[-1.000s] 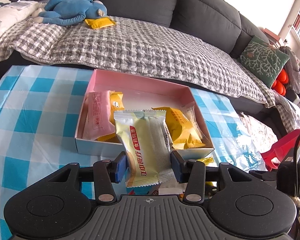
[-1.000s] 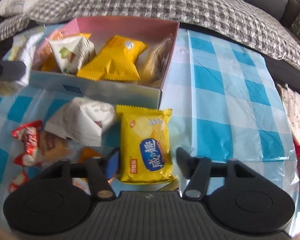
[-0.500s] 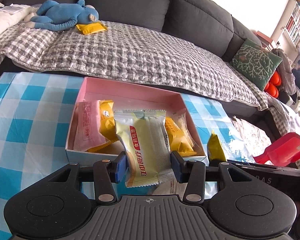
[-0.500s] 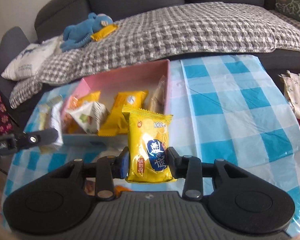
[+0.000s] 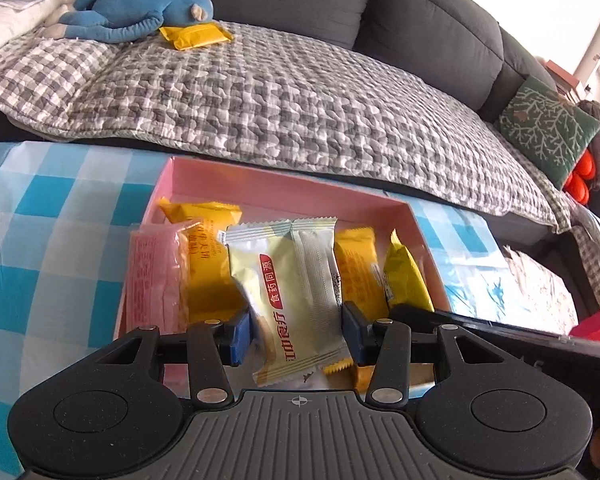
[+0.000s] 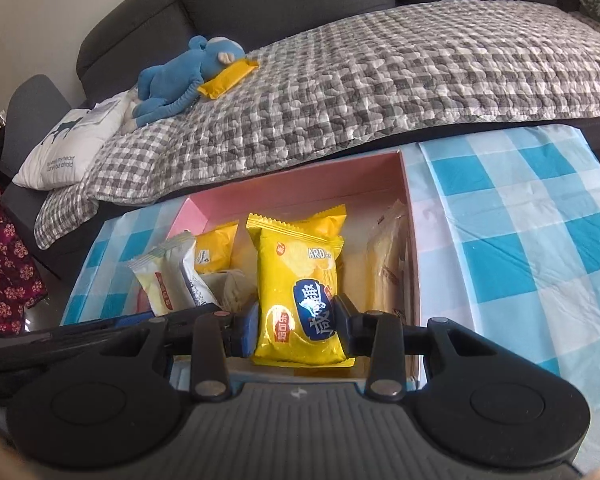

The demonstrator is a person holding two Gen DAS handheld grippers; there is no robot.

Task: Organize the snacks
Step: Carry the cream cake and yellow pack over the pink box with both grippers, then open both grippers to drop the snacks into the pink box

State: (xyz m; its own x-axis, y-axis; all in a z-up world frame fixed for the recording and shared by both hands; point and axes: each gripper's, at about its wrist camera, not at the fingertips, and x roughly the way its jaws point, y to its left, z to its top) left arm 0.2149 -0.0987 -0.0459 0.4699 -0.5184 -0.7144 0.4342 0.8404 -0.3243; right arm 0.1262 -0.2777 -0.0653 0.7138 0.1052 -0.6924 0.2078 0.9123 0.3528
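- Left wrist view: left gripper [image 5: 297,334] clamped on pale yellow snack packet [image 5: 288,300], red label with white Chinese characters, held upright over near part of pink box [image 5: 284,192].
- Box contents: pink packet [image 5: 156,280] at left wall, yellow packets [image 5: 208,248] behind; free floor only along far wall.
- Right wrist view: right gripper [image 6: 296,326] closed on yellow chip bag [image 6: 298,296], printed "ARD" plus blue oval logo, above box near edge.
- Open gap between bag and clear-wrapped packet [image 6: 388,264] at right wall.
- Checked tabletop [image 6: 520,240] bare to the right.
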